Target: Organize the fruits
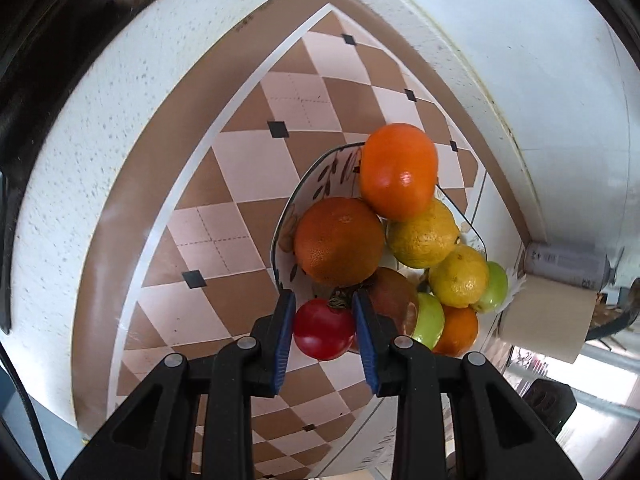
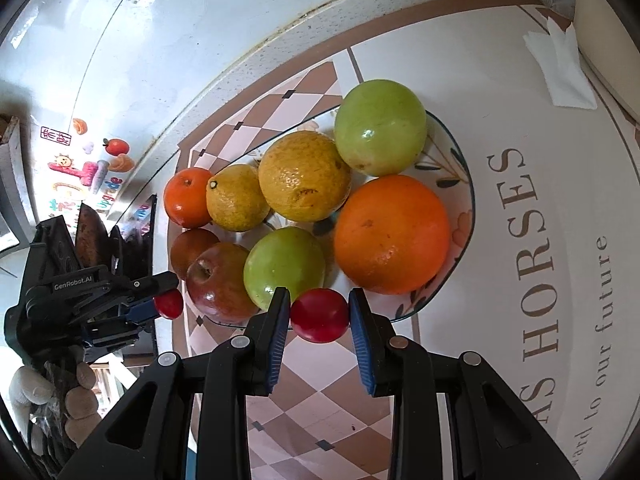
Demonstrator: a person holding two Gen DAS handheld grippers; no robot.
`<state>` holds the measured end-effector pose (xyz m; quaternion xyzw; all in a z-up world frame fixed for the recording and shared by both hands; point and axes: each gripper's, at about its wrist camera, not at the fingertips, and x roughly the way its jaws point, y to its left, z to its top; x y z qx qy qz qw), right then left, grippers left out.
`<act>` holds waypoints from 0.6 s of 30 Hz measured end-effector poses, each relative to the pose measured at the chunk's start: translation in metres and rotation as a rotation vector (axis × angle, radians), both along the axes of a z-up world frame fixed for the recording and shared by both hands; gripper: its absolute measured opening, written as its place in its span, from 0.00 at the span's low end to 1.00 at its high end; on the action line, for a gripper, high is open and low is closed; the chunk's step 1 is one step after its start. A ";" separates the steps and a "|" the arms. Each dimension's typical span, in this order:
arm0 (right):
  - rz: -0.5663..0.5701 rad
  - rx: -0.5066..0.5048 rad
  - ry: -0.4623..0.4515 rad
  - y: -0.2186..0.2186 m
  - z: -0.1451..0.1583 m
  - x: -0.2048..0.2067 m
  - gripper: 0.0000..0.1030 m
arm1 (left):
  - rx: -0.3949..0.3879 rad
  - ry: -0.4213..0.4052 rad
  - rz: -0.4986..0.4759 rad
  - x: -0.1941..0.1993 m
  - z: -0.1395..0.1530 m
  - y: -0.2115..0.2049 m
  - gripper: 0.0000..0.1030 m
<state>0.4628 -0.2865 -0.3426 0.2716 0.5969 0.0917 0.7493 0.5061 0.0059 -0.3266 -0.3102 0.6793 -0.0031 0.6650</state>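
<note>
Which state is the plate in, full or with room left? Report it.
Full. The plate is heaped with oranges, lemons, green apples and a red apple; only slivers of patterned surface show between them.

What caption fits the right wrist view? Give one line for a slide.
Right gripper holds a small red tomato beside a glass plate piled with fruit.

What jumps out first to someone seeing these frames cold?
The heap of fruit on the patterned plate: a big orange at its right, green apples and yellow citrus behind. In front of it, each gripper pinches a small red tomato: the right gripper holds one at the plate's near edge, and the left gripper holds another. The table's brown-and-pink diamond cloth also catches the eye.
</note>
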 end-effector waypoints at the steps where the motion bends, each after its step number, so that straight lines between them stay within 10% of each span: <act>1: 0.000 0.004 0.003 0.000 0.000 0.001 0.32 | -0.001 0.000 0.005 0.001 -0.001 0.000 0.27; 18: -0.017 -0.007 0.033 -0.009 0.003 -0.005 0.48 | 0.015 0.050 -0.024 0.003 -0.011 -0.011 0.32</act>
